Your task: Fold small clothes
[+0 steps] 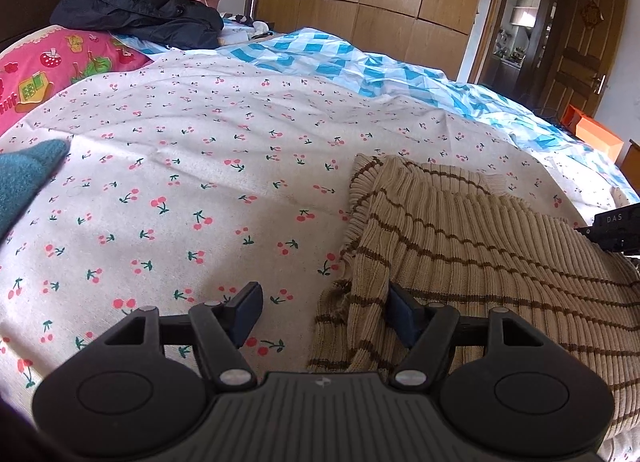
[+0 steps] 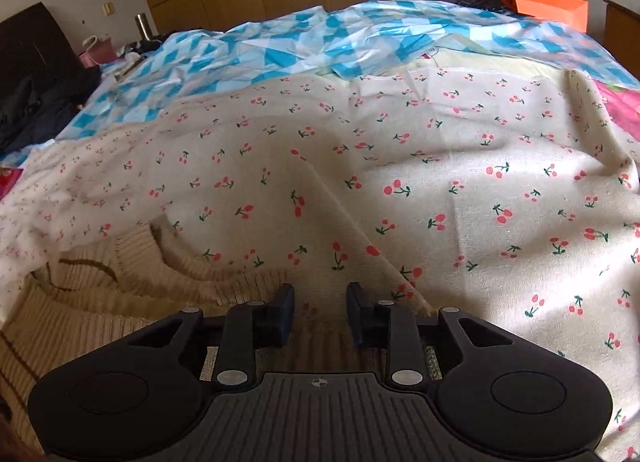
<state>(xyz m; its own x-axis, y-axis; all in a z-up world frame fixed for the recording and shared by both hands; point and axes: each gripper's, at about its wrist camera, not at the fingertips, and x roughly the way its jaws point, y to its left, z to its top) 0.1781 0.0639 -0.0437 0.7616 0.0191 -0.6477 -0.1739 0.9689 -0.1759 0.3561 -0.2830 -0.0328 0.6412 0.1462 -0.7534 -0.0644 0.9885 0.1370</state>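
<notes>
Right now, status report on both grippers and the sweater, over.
Left gripper open, fingers straddling the striped sweater edge. Right gripper open over its cream hem, nothing gripped. Teal garment lies apart on the cherry-print sheet; nothing blocking.

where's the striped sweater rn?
The striped sweater lies on the cherry-print sheet, lower right in the left wrist view, with the open left gripper straddling its edge.
</notes>
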